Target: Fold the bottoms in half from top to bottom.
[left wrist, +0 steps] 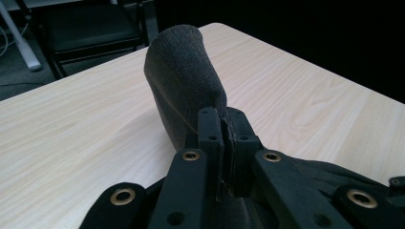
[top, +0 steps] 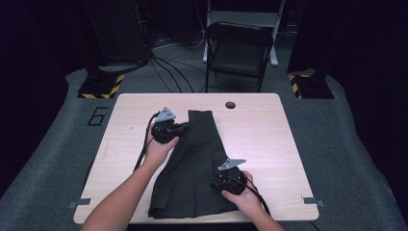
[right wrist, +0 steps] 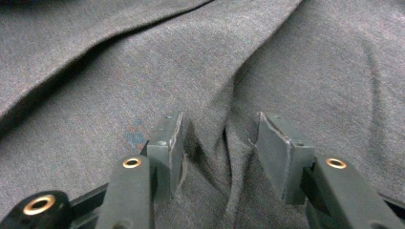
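We saw a dark garment (top: 192, 168) spread lengthwise down the middle of the pale wooden tabletop (top: 269, 134). At its upper left edge, the left tool (top: 184, 127) was pressed together, pinching a fold of the cloth, which rose in a rounded hump past the tool's tips. Farther right, near the garment's lower right edge, the right tool (top: 216, 183) stood spread, its pads (right wrist: 167, 143) resting on the fabric with a raised wrinkle between them.
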